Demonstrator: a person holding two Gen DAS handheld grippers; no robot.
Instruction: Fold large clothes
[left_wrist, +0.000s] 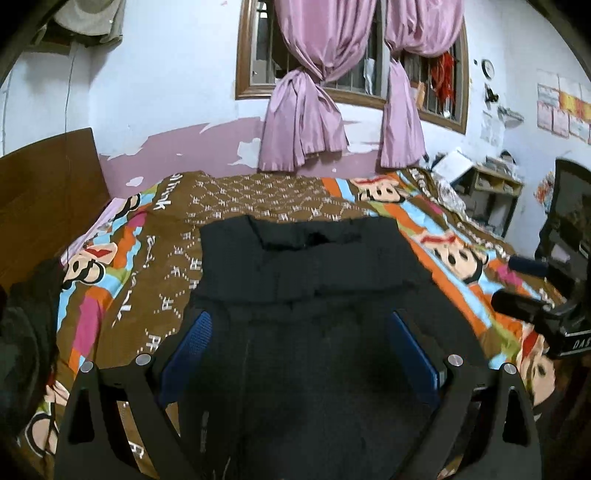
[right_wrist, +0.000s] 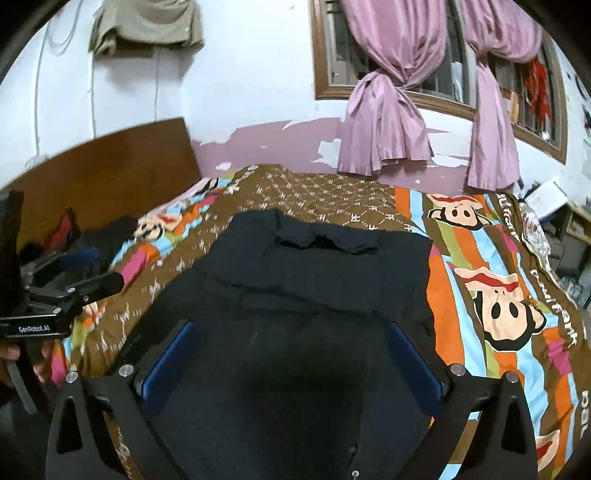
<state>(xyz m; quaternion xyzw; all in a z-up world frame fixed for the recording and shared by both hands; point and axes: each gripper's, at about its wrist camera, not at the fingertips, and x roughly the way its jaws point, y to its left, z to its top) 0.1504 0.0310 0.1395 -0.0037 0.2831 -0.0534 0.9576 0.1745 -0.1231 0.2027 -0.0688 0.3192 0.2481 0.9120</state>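
A black garment (left_wrist: 306, 266) lay spread along the near edge of the cartoon-print bedspread (left_wrist: 454, 254), its top already turned over in a band. The left gripper (left_wrist: 301, 347) and the right gripper (right_wrist: 291, 350) both hovered over it with jaws spread, holding nothing. Pinching only the top layer would probably drag the fold askew or bunch the cloth.

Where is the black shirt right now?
In both wrist views the black shirt lies flat in the middle of the cartoon bedspread, below the pink curtains, between the open fingers of each gripper.
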